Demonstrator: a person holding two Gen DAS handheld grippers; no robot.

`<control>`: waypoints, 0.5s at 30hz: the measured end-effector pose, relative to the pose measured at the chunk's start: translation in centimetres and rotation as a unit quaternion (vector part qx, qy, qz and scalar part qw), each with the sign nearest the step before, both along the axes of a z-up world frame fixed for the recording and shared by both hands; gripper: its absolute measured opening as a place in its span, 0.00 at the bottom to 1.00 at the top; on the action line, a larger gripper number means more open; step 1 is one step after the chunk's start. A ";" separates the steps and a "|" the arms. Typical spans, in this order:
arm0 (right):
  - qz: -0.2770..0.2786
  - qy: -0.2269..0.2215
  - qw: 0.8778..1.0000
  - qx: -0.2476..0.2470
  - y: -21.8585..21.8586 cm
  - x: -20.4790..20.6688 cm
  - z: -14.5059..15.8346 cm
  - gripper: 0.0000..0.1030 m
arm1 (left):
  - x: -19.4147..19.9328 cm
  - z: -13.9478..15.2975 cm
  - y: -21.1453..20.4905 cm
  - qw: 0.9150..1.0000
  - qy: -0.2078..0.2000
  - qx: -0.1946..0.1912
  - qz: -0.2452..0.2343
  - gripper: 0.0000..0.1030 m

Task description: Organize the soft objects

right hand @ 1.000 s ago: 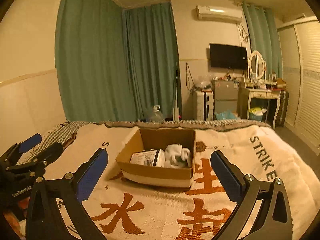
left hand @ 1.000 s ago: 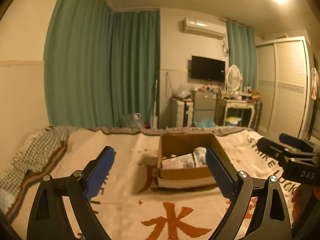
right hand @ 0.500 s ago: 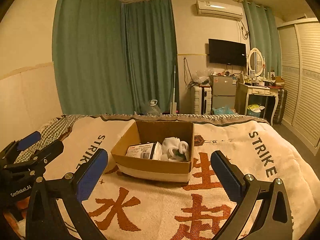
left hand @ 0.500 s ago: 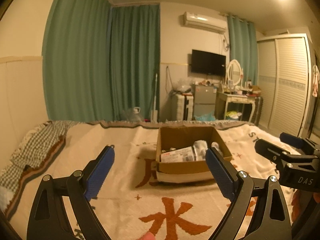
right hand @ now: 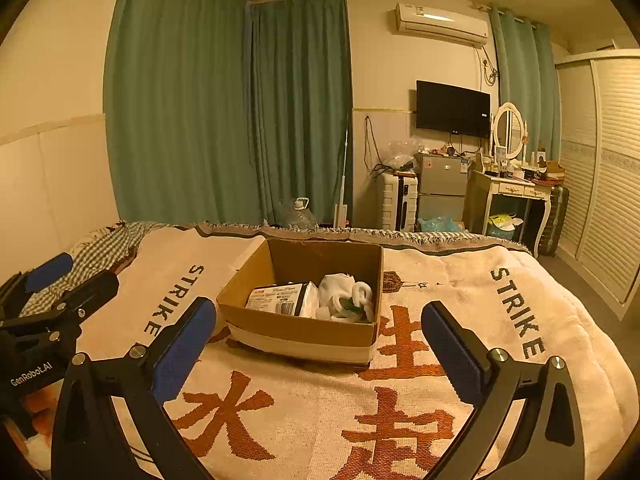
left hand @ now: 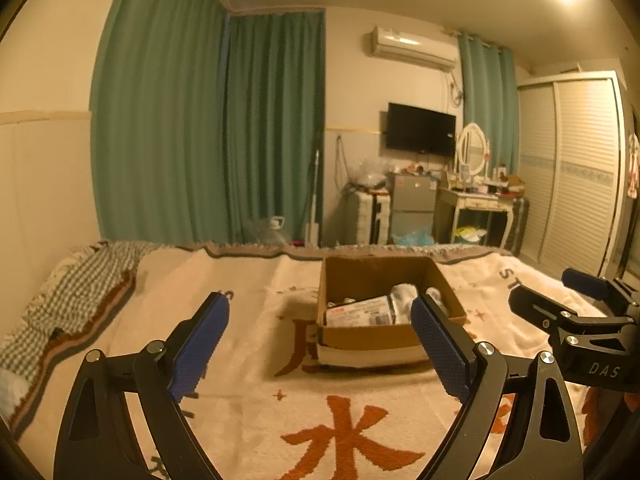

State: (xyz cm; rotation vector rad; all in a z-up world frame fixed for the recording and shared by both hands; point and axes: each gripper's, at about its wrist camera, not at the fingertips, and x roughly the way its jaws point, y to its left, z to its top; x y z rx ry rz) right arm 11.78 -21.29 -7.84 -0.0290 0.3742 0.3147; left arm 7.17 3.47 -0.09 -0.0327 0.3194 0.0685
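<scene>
- Left wrist view showed the left gripper (left hand: 320,340) above the bed (left hand: 248,396), jaws spread wide, holding nothing.
- Right gripper (right hand: 319,346) likewise hovered with jaws wide apart and empty.
- Cardboard box (right hand: 304,330) sat near the bed's far edge, holding white socks (right hand: 346,296) beside a labelled packet (right hand: 278,298).

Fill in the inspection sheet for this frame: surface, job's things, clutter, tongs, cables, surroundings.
Surface: bed blanket with orange characters and STRIKE lettering.
Job's things: open cardboard box on the blanket, holding white soft items and a labelled packet.
Clutter: checked cloth at the bed's left edge.
Tongs: left tongs and right tongs both open, empty, above the blanket.
Cables: wires on the far wall.
Surroundings: green curtains, TV, wardrobe.
</scene>
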 end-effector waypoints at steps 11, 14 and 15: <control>-0.002 -0.002 1.000 -0.008 0.5 -0.4 0.3 1.00 | 0.0 0.0 -0.1 1.000 0.003 -0.003 0.001 0.91; -0.001 -0.002 1.000 -0.010 0.6 -0.4 0.3 1.00 | 0.2 0.0 -0.1 1.000 0.006 -0.006 0.001 0.91; -0.002 -0.003 1.000 -0.010 0.6 -0.4 0.3 1.00 | 0.2 0.0 -0.1 1.000 0.006 -0.005 0.001 0.91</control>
